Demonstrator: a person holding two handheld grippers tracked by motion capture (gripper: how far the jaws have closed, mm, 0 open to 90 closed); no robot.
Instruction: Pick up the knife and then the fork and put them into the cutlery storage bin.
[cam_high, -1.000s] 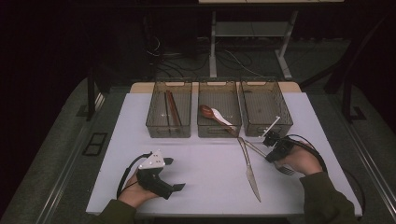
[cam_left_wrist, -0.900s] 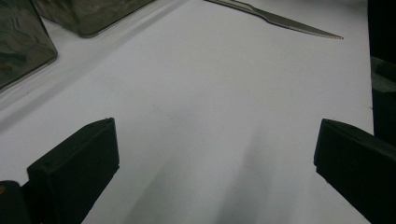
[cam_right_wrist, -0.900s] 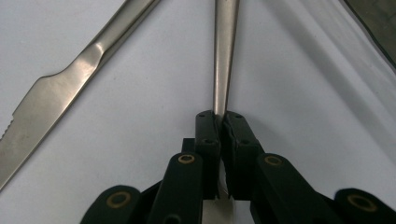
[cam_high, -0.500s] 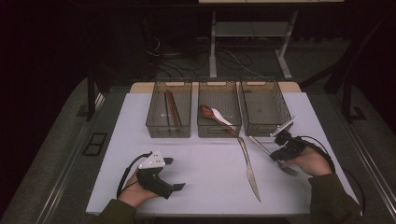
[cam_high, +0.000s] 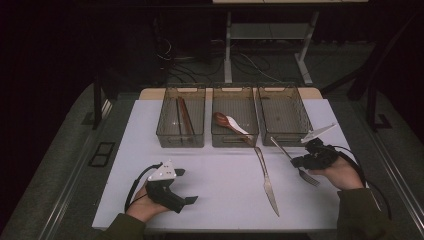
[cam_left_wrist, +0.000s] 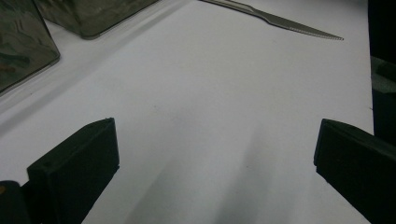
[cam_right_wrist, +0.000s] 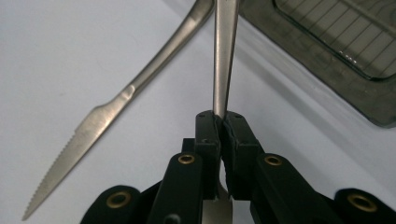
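One fork (cam_high: 295, 161) sits clamped at mid-handle in my right hand-held gripper (cam_high: 304, 161), lifted off the bench (cam_high: 210, 170) just in front of the rightmost bin (cam_high: 284, 117), which I judge is its destination. Beside it the knife (cam_high: 266, 181) lies flat. My left hand-held gripper (cam_high: 186, 186) rests with jaws apart, holding nothing.

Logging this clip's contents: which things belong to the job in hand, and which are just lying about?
In the job:
- fork, clamped in the right gripper
- right-hand bin, nearest the fork

Lying about:
- knife on the table
- spoons in the middle bin
- left bin with chopsticks
- left gripper, jaws open
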